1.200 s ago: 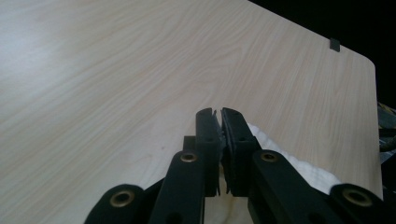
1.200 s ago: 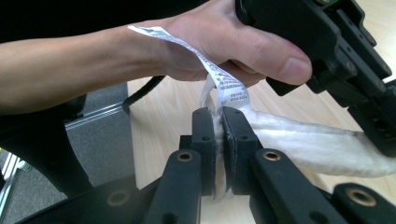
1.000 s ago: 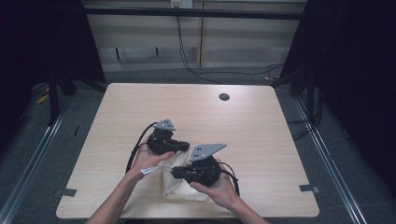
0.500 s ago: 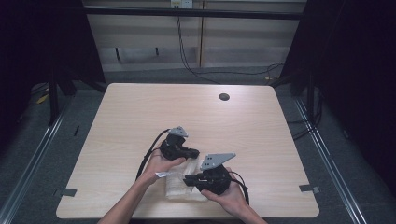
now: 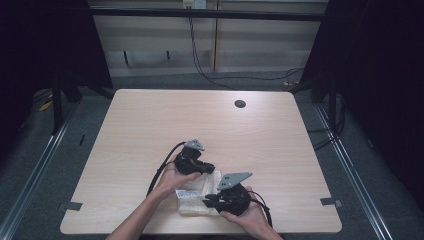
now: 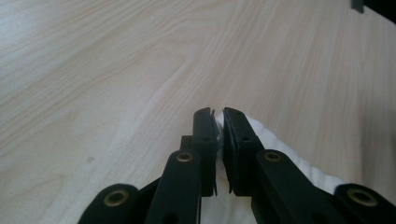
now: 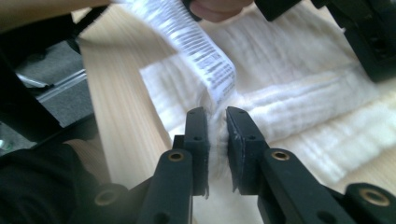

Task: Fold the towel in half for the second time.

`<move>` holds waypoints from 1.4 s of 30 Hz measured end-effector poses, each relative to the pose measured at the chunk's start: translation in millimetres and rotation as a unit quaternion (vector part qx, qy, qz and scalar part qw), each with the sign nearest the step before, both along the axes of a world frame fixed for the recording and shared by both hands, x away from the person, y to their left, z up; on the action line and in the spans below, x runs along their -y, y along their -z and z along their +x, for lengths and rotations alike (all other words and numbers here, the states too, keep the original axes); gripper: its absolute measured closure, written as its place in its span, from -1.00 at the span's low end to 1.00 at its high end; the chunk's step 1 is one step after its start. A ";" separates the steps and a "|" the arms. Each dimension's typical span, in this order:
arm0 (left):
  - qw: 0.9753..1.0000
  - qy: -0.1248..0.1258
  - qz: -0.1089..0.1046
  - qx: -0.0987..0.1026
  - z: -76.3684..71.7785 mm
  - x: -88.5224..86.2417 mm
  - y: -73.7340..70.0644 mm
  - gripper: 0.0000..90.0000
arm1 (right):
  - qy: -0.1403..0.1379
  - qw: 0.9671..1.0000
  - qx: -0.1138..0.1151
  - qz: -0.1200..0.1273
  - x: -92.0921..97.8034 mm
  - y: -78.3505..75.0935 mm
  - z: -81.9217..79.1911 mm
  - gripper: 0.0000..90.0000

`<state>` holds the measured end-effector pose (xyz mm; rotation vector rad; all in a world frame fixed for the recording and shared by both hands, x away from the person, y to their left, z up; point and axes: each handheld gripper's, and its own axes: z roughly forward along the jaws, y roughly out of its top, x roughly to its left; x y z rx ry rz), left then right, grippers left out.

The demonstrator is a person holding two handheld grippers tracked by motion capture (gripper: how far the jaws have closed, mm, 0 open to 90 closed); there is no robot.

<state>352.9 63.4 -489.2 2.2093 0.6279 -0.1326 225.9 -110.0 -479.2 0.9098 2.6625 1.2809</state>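
Nearest the camera in the high view, the right gripper point(image 5: 209, 200) sits at about 6 o'clock on the table point(image 5: 150, 120), close to the near edge, held in the person's right hand point(image 5: 247, 217). Its jaws point toward 9 o'clock and bite into the near edge of a white folded towel point(image 5: 192, 204). In the right gripper view the jaws stand narrow, clamped on a bunched fold of the towel point(image 7: 299, 102), right where a printed care label point(image 7: 205, 56) is sewn in; the label rises up and away from the tips toward 11 o'clock. Ribbed white cloth spreads on the wood toward 2 o'clock of that view.

Just beyond, toward 11 o'clock of the right gripper in the high view, the left gripper point(image 5: 207, 169) rests on the far edge of the towel, its jaws aimed toward 3 o'clock, with the left hand point(image 5: 172, 180) wrapped around its body. In the left gripper view its jaws point(image 6: 219, 128) are nearly together, pinching a thin white edge of the towel point(image 6: 280, 149) between the tips, while the rest of the cloth trails back toward 4 o'clock under the right-hand jaw. Pale wood grain lies past the tips.

The towel lies flat between the two grippers, touching both. Black cables trail from each gripper toward the near edge.

Farther off, at 1 o'clock on the tabletop, a round dark cable hole point(image 5: 240, 104) sits near the far edge, well apart from the work.
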 end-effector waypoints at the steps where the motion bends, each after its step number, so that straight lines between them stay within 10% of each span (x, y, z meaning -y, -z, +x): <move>1: 1.000 0.002 0.004 -0.001 -0.4 1.0 1.5 0.82 | -0.002 1.000 -0.001 0.000 0.0 1.0 -0.1 0.69; 16: 1.000 -0.001 0.012 0.024 -8.7 7.2 -3.8 0.30 | 0.013 0.999 -0.017 -0.028 18.1 4.4 0.9 0.30; 27: 0.998 -0.033 -0.022 0.050 -6.3 -8.0 -19.7 -0.09 | 0.049 0.998 -0.038 -0.012 48.6 4.2 1.6 0.04; 42: 0.997 -0.044 0.013 0.065 -17.4 -38.8 -27.1 -0.18 | 0.124 0.992 0.003 0.014 92.0 -15.0 7.6 -0.04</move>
